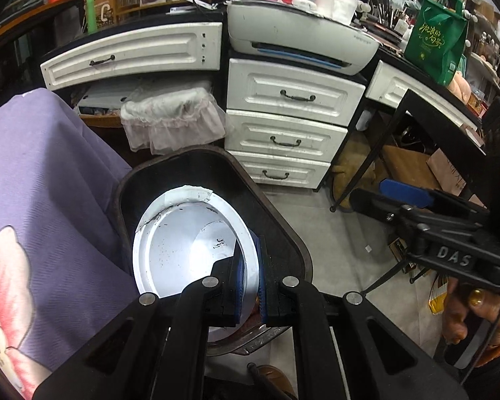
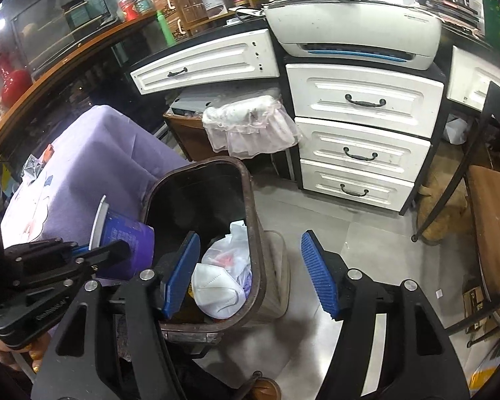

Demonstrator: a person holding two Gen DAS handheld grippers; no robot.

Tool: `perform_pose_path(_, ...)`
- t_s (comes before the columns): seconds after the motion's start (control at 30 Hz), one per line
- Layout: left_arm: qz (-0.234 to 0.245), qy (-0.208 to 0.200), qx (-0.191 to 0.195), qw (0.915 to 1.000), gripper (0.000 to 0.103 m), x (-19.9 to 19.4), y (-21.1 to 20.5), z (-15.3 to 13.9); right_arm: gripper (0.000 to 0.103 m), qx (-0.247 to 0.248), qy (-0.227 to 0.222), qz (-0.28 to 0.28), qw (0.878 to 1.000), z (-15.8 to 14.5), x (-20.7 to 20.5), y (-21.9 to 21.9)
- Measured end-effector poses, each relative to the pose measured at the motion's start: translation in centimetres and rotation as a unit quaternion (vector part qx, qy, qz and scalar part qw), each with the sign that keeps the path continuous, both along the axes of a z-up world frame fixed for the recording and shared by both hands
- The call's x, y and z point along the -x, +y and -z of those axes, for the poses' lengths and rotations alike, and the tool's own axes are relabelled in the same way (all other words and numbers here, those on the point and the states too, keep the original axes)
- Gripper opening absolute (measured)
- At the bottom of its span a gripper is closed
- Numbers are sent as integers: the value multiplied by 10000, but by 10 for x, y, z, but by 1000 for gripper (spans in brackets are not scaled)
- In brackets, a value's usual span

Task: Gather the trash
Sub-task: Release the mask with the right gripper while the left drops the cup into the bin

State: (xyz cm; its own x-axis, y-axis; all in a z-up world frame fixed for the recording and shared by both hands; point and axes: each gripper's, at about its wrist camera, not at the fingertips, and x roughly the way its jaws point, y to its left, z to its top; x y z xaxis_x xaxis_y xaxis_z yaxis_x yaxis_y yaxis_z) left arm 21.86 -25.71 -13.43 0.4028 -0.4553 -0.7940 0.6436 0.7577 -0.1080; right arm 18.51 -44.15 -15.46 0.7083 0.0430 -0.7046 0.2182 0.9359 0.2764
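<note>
Glossy white paper bowl (image 1: 183, 243) with a purple printed outside; matt dark plastic bin (image 2: 253, 233) (rim scuffed); crinkled plastic bags (image 2: 230, 256); ribbed blue gripper pads (image 2: 320, 276).

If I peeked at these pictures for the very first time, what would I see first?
First, the big white paper cup, open and empty, pinched at its rim by the left gripper right over the dark trash bin. From the right wrist view its outside is purple, and the bin already holds a white face mask and a plastic bag. The right gripper hangs wide open above the bin.
</note>
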Motion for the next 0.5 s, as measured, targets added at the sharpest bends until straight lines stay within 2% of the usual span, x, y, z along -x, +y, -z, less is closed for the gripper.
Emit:
perform_pose_path(0.1, -51, 65, 11, 10000, 12, -2, -1, 4, 64, 16, -11, 2, 10000, -1, 1, -1)
perform_pose_path(0.17, -79, 103, 62, 9999, 28, -3, 0, 4, 65, 31, -4, 3, 10000, -1, 2, -1)
perform_pose_path(0.23, -80, 51, 148, 9998, 53, -1, 0, 1, 65, 21, 12, -2, 10000, 0, 1, -1)
perform_pose_path(0.33, -41, -75, 224, 9997, 61, 3, 1, -6, 65, 9, 25, 9, 10000, 1, 1, -2)
perform_pose_path(0.5, -46, -144, 275, 9995, 68, 5, 2, -12, 65, 21, 3, 10, 10000, -1, 2, -1)
